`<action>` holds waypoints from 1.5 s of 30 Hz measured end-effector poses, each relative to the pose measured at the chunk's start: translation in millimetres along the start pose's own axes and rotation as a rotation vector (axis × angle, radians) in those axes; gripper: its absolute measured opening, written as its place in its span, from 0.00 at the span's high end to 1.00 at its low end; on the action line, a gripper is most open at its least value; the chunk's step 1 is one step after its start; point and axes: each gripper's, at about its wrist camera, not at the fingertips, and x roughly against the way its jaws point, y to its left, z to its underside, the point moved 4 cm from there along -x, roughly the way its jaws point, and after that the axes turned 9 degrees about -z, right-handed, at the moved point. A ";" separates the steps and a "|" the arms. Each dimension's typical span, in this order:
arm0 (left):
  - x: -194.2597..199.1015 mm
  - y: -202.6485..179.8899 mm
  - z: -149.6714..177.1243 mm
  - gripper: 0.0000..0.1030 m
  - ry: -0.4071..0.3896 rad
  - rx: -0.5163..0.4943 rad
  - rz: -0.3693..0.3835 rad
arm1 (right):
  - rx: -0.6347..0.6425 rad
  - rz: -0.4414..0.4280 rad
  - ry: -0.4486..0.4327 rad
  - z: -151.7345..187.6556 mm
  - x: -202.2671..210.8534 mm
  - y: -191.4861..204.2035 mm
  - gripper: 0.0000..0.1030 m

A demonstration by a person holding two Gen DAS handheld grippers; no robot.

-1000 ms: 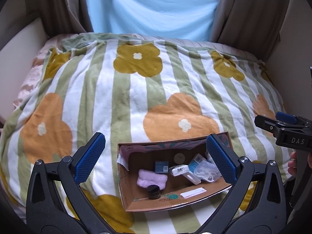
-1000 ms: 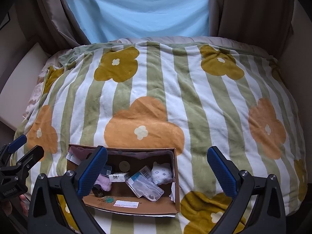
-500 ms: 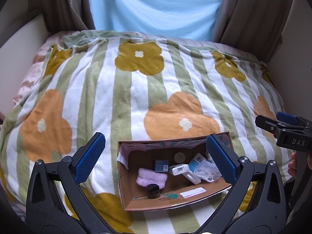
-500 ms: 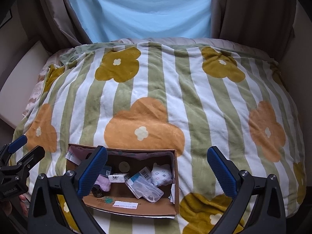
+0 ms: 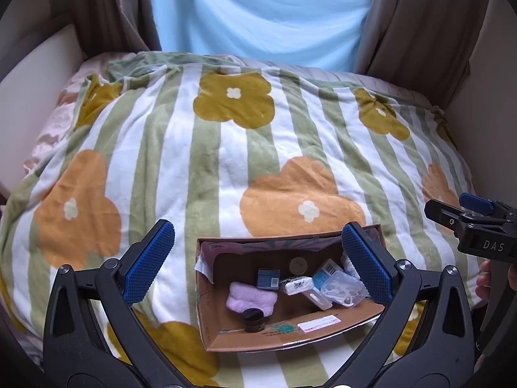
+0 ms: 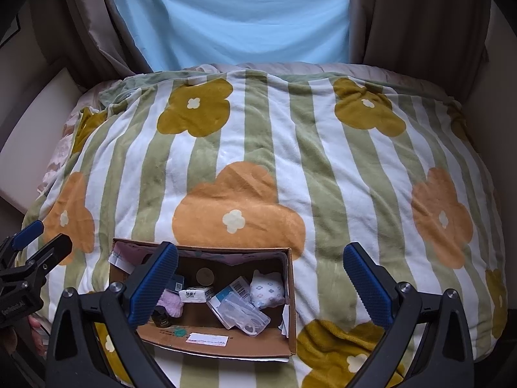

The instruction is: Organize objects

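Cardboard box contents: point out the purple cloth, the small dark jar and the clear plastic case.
purple cloth [image 5: 251, 298], left wrist view, middle of the fluffy top.
small dark jar [image 5: 253, 316], left wrist view, its black lid.
clear plastic case [image 6: 244, 316], right wrist view, centre of the transparent lid.

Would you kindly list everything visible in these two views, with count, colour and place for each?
Open cardboard box: one, brown, on the blanket's near edge.
Fluffy folded cloth: one, lilac, box's left part.
Small round jar: one, dark, before the cloth.
Small square packet: one, dark blue, behind the cloth.
Round disc: one, tan, box's back.
Wrapped tissue pack: one, white, box's middle.
Clear plastic cases: apparently two, transparent, box's right part.
Patterned soft pouch: one, white, right back corner.
Striped flowered fleece blanket: one, green, white, orange, over the bed.
Curtain: one, light blue, behind.
Left claw: open, above the box.
Right claw: open, above the box's right side.
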 end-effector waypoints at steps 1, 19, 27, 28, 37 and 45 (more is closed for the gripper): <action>0.0 0.1 -0.4 0.00 -0.001 0.000 0.000 | -0.001 0.000 -0.001 0.1 0.1 0.3 0.01; -1.8 1.2 1.4 0.00 0.005 -0.002 -0.006 | 0.005 -0.007 -0.011 -9.5 1.9 -0.5 0.01; -1.5 0.3 1.9 0.00 0.004 -0.002 -0.007 | 0.007 -0.007 -0.014 -10.4 3.8 1.0 0.01; -1.5 0.2 1.6 0.00 0.004 -0.002 -0.007 | 0.008 -0.007 -0.014 -11.5 3.9 0.9 0.01; -1.7 0.9 1.1 0.00 0.015 -0.004 -0.035 | 0.008 -0.004 -0.017 -11.9 4.5 2.2 0.01; -2.6 1.7 5.3 0.00 0.005 0.030 0.008 | 0.008 -0.005 -0.016 -9.9 4.7 2.5 0.01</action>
